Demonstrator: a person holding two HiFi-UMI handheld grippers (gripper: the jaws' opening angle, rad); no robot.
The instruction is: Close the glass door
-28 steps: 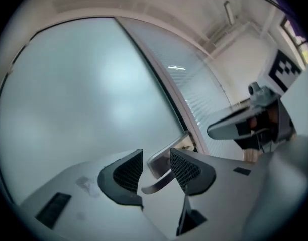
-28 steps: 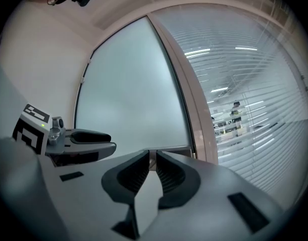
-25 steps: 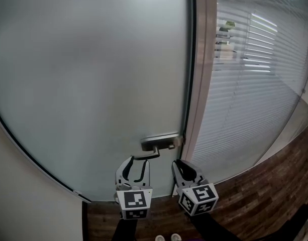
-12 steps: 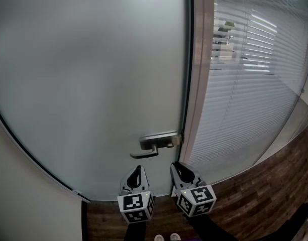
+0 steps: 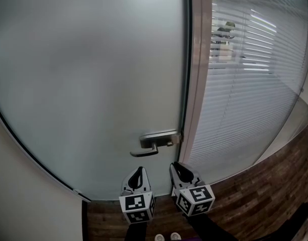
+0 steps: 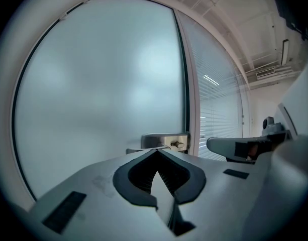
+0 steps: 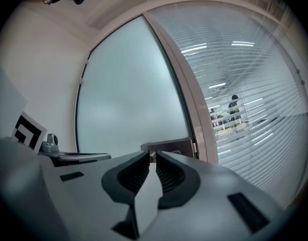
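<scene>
The frosted glass door (image 5: 93,84) stands flush against its pale frame (image 5: 199,84). Its metal lever handle (image 5: 145,151) juts out to the left under the lock plate (image 5: 159,138). My left gripper (image 5: 137,170) hangs just below the lever, apart from it, with its jaws shut on nothing. In the left gripper view its tips (image 6: 156,150) meet in front of the lock plate (image 6: 164,140). My right gripper (image 5: 178,167) sits beside it, below the door's edge. In the right gripper view, the right gripper (image 7: 152,154) is open by a narrow gap, with nothing in it.
Right of the frame runs a glass partition with white blinds (image 5: 249,99); a person (image 5: 225,31) shows dimly far behind it. Dark wooden floor (image 5: 264,195) lies below. A plain wall (image 5: 23,195) borders the door on the left.
My left gripper was open with its tips at the lever; it has dropped away below the handle and shut. The right gripper has stayed put.
</scene>
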